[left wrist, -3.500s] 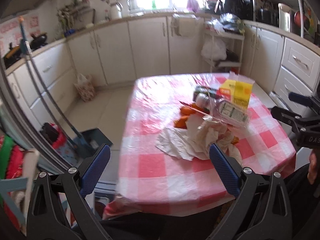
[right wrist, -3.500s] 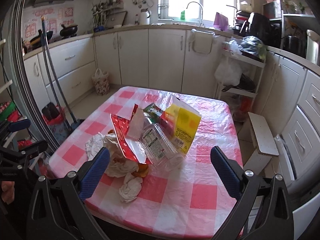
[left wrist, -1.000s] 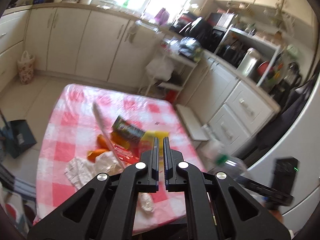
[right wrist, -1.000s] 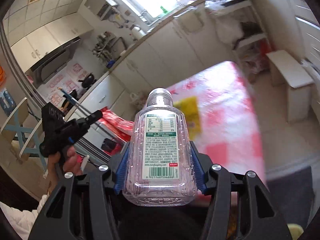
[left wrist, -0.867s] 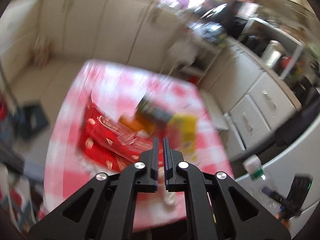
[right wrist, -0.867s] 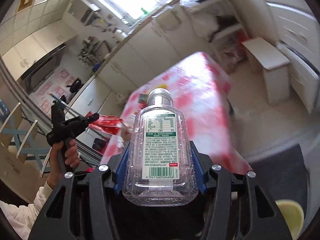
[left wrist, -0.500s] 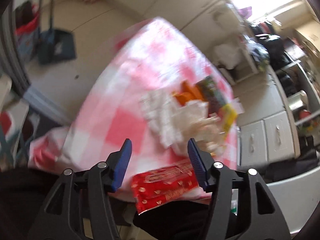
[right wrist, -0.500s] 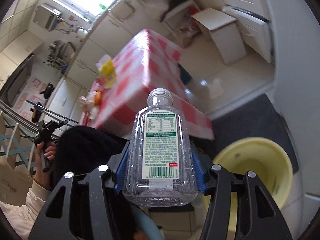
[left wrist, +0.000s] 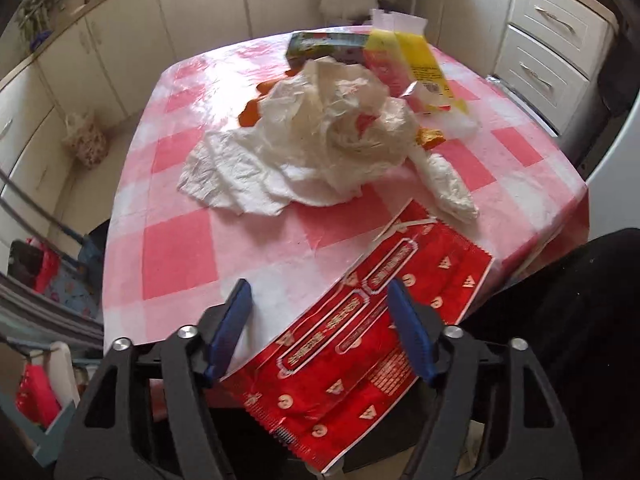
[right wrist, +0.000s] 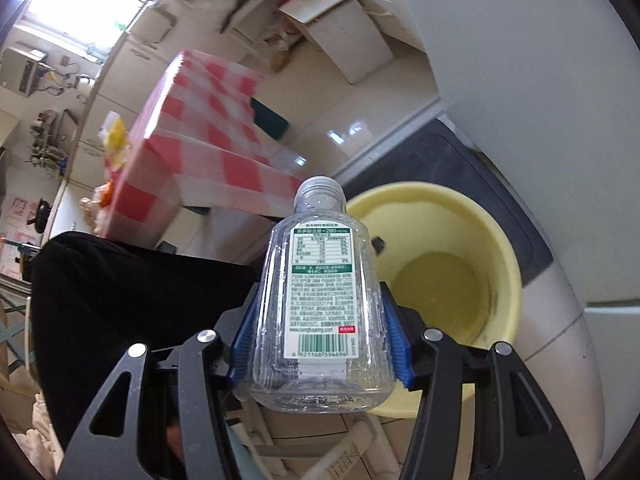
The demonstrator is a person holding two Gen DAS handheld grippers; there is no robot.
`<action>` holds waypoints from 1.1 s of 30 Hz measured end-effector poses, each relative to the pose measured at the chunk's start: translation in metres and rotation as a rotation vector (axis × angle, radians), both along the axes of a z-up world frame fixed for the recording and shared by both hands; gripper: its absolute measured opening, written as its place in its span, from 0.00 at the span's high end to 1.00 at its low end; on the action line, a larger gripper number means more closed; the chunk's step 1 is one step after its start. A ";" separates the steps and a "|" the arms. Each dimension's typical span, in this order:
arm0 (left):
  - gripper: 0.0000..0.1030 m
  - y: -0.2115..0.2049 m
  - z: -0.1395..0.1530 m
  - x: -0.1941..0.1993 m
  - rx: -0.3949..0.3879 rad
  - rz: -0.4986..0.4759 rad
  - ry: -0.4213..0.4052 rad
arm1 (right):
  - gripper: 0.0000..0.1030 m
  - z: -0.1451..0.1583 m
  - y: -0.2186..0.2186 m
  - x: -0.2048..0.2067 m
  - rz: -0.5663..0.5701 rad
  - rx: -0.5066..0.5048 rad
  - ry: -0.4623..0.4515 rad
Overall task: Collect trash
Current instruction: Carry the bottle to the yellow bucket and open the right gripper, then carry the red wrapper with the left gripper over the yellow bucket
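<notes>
My right gripper (right wrist: 318, 346) clamped a clear, ribbed plastic bottle (right wrist: 320, 316) above the round yellow bin (right wrist: 460, 248). My left gripper (left wrist: 320, 320) stood open over a glossy red wrapper (left wrist: 360, 340) overhanging the checked table (left wrist: 176, 248), untouched.

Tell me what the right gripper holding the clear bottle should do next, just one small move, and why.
Probably ease the right gripper a little further over the yellow bin, then let go. Its pads are clamped on the clear bottle, whose neck points at the bin's near rim, and the bin below looks empty. Releasing now might bounce the bottle off the rim.
</notes>
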State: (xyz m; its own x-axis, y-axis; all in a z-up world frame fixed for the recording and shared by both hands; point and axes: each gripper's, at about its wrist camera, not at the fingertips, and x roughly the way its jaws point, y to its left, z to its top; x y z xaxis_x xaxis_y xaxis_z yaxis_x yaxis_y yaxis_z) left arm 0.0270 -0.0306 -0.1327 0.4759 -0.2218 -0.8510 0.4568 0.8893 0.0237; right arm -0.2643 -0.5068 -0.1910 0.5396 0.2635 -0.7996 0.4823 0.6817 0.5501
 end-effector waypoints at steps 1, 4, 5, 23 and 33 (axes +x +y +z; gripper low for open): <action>0.47 0.000 0.002 -0.003 -0.001 -0.020 -0.005 | 0.47 -0.004 -0.003 -0.002 -0.008 0.005 0.005; 0.71 -0.003 0.004 -0.010 -0.013 -0.049 -0.006 | 0.47 -0.022 -0.008 -0.007 -0.035 0.026 0.031; 0.84 -0.001 0.007 -0.013 -0.017 -0.054 -0.003 | 0.47 -0.029 -0.009 -0.006 -0.036 0.025 0.050; 0.98 -0.009 -0.007 0.053 -0.197 -0.053 0.173 | 0.14 0.226 0.168 0.082 0.589 -0.567 -0.561; 0.96 0.028 0.008 0.051 -0.348 0.064 0.216 | 0.17 0.141 0.376 0.222 1.212 -0.724 -0.422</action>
State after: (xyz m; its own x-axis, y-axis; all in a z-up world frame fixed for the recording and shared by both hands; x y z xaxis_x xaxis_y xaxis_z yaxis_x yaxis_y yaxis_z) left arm 0.0784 -0.0031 -0.1245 0.3164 -0.4898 -0.8124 0.3617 0.8540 -0.3739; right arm -0.0420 -0.1304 -0.0502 0.5074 0.3341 -0.7943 -0.6770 0.7248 -0.1276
